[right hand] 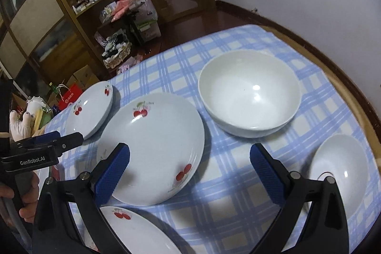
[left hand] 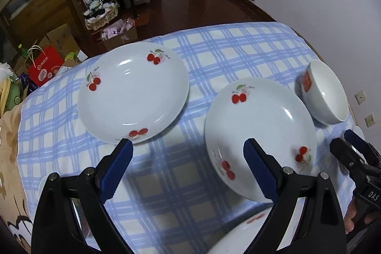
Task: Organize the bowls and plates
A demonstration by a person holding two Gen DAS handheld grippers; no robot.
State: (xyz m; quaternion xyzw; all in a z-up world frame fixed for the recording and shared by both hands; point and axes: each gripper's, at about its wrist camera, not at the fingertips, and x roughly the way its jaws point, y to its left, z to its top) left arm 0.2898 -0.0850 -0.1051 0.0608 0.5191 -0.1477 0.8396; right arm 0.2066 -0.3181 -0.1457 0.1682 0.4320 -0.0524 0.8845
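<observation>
Both tongs, left gripper [left hand: 188,146] and right gripper [right hand: 189,151], are hanging spread and empty over the table [left hand: 228,44], where slippery, breakable plates [left hand: 133,92] and bowls [right hand: 248,92] are sitting apart, so pinching each by its rim looks safest.

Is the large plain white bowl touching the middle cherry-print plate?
Apart: the right wrist view shows checked cloth between the large plain white bowl and the middle cherry-print plate.
</observation>
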